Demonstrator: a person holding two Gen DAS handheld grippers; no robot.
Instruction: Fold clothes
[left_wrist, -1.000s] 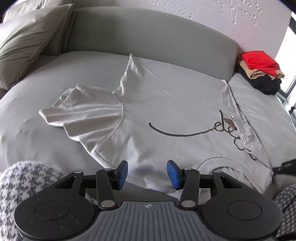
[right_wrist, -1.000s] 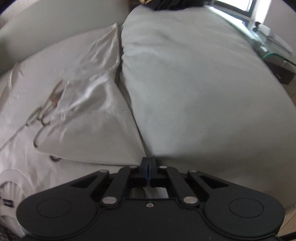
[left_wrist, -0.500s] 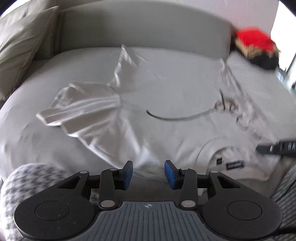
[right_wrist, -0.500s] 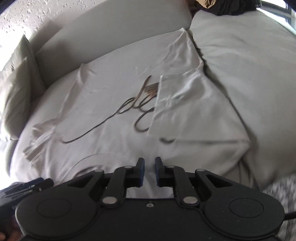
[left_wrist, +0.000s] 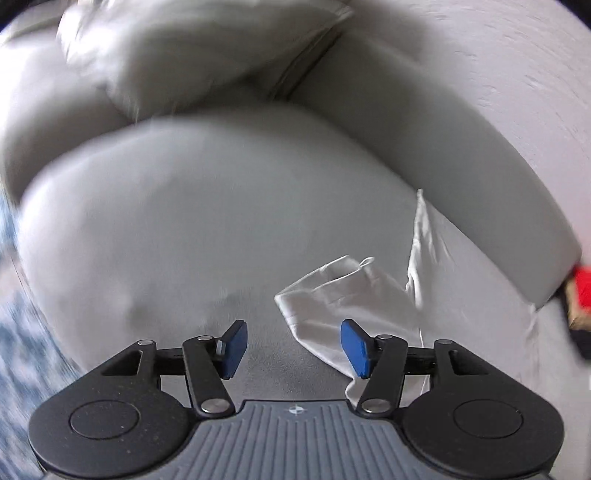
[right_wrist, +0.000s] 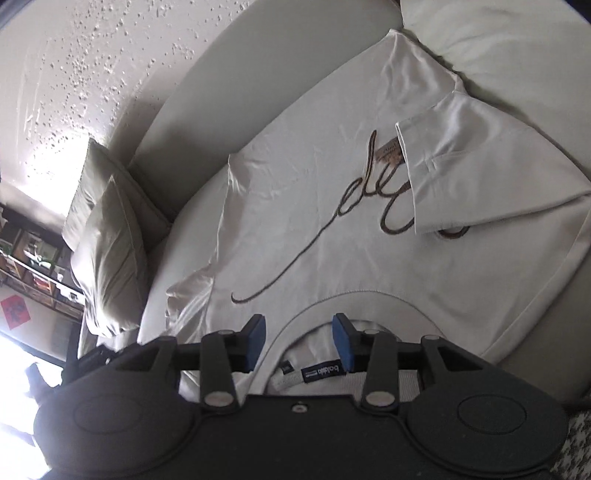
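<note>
A grey sofa (left_wrist: 184, 229) with a curved backrest carries everything here, under a rough textured wall (right_wrist: 74, 66). Your white T-shirt (right_wrist: 332, 206) lies spread flat across the seat, its bottom hem toward the backrest and its collar at the front edge nearest you.

Your right wrist view gives you almost the whole shirt: the dark looping script (right_wrist: 369, 206) across the chest, one sleeve (right_wrist: 480, 170) folded over onto the body so that it covers the end of the script, and the collar with its dark label (right_wrist: 320, 371) turned toward you. It also shows two cushions (right_wrist: 107, 236) at the far corner of the sofa and shelving beyond them. Your left wrist view shows none of that; it is blurred and gives you mostly bare seat, with only the other sleeve (left_wrist: 332, 295) lying unfolded just ahead and right of the jaws, and a sliver of red fabric (left_wrist: 583, 288) at the sofa's far end.

Your left gripper (left_wrist: 291, 345) is low over the seat, jaws spread wide and gripping nothing, its right pad (left_wrist: 355, 349) over the sleeve's edge. Your right gripper (right_wrist: 298, 345) hangs above the collar, rolled so the sofa looks tilted, jaws likewise parted and empty.
</note>
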